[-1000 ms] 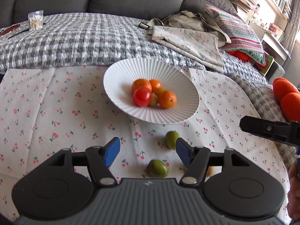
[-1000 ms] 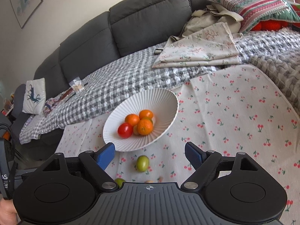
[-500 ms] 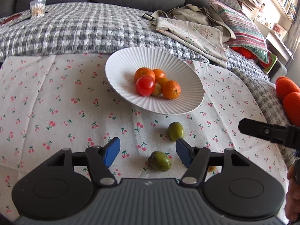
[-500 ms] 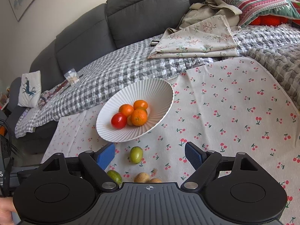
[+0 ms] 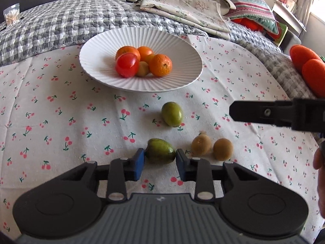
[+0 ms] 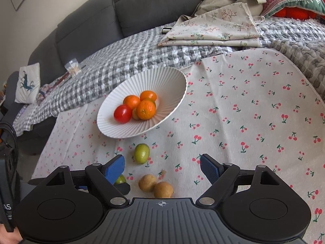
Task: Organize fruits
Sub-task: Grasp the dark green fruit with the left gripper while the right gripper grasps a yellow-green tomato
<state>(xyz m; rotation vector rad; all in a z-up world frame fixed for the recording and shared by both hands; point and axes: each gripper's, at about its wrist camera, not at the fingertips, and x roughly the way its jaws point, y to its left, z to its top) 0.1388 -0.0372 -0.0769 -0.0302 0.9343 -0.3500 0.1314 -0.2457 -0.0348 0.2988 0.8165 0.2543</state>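
My left gripper (image 5: 160, 158) is closing on the near green fruit (image 5: 160, 150), pads touching its ends; an off-centre squeeze may squirt it toward the kiwis (image 5: 212, 148) at three o'clock. My right gripper (image 6: 162, 165) is wide open, empty.

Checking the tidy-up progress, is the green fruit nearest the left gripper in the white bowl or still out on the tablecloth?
Out. The green fruit lies on the cherry-print tablecloth, between the closing left gripper pads, short of the white bowl.
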